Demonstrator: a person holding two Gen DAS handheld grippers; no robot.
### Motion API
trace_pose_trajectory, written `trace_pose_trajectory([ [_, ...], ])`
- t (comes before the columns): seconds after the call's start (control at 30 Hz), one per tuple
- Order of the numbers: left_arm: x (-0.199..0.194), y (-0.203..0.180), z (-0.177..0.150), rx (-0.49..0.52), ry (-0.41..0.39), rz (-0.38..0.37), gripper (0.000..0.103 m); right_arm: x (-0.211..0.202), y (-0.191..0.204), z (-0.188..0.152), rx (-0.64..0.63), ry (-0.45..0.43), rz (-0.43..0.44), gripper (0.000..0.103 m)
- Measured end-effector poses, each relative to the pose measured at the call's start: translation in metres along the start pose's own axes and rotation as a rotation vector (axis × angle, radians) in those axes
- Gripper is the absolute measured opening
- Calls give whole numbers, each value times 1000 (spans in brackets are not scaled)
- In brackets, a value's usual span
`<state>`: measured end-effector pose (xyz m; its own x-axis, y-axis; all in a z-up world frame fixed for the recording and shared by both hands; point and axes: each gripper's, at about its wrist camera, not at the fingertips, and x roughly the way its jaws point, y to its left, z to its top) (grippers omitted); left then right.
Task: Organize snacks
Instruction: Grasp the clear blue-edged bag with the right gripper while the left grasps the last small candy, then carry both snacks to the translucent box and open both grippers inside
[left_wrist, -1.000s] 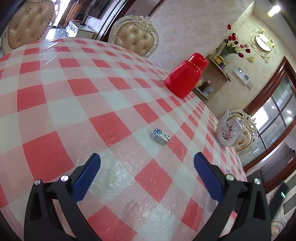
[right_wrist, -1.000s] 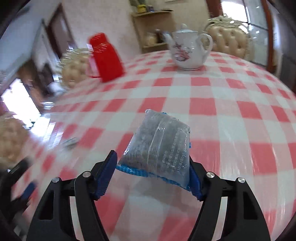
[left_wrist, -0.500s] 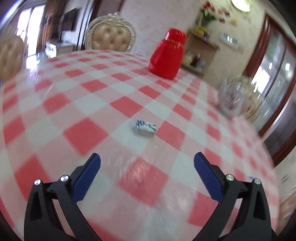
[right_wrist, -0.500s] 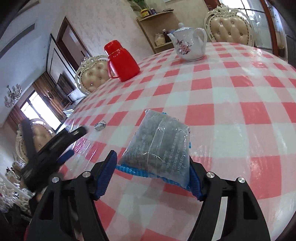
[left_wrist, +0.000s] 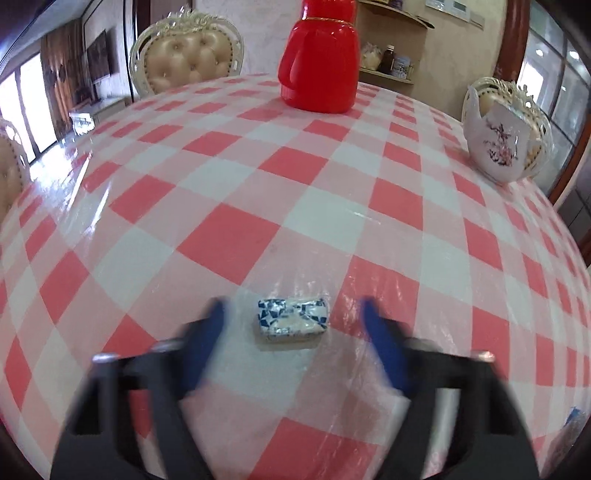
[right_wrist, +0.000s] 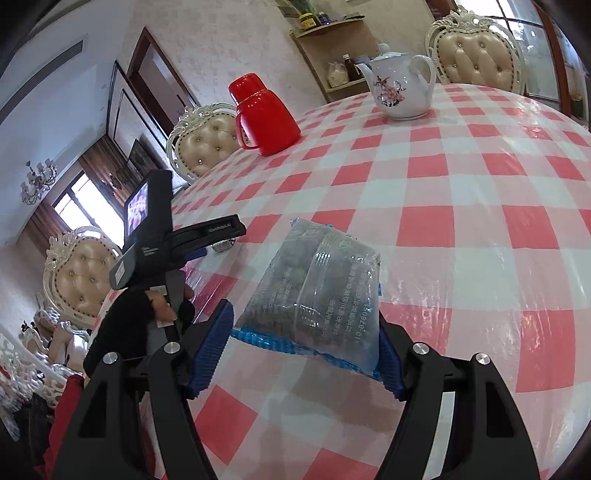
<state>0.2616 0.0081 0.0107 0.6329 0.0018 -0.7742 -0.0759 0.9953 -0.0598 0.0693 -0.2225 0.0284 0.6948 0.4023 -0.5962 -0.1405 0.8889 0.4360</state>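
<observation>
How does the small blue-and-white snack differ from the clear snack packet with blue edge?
The small snack lies flat on the tablecloth between the open left tongs; the clear packet is clamped in the right tongs, off the cloth. The packet looks bigger and see-through; the snack is opaque. Both are wrapped.

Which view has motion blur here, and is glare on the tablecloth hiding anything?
Left wrist view: the left gripper fingers are smeared by motion blur, while the small blue-white snack between them stays sharp. Right wrist view: crisp overall; the right gripper and clear snack bag are sharp. Glare streaks the plastic-covered tablecloth in both, hiding nothing.
</observation>
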Motion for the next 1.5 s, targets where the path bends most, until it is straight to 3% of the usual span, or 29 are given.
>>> trace_pose_trajectory([
  [0.07, -4, 2, -3, -8, -5, -50, 34, 0, -2, 0, 0, -1, -8, 69],
  [0.17, -21, 4, -8, -11, -45, -48, 34, -2, -5, 1, -1, -14, -27, 69],
  [0.4, -60, -3, -16, -33, -87, -133, 34, -10, -22, 8, 26, -60, -74, 69],
  [0.63, -89, -17, -58, -4, -76, -175, 35, -4, -30, 9, 32, -55, -97, 69],
  [0.8, -121, -10, -84, -16, -114, -205, 35, -3, -28, 7, 14, -65, -107, 69],
  [1.17, -157, 37, -137, -152, -152, -251, 35, -17, -3, -12, -45, -91, -48, 69],
  [1.5, -196, 40, -172, -125, -222, -242, 35, -67, 14, -59, -5, -109, 27, 69],
])
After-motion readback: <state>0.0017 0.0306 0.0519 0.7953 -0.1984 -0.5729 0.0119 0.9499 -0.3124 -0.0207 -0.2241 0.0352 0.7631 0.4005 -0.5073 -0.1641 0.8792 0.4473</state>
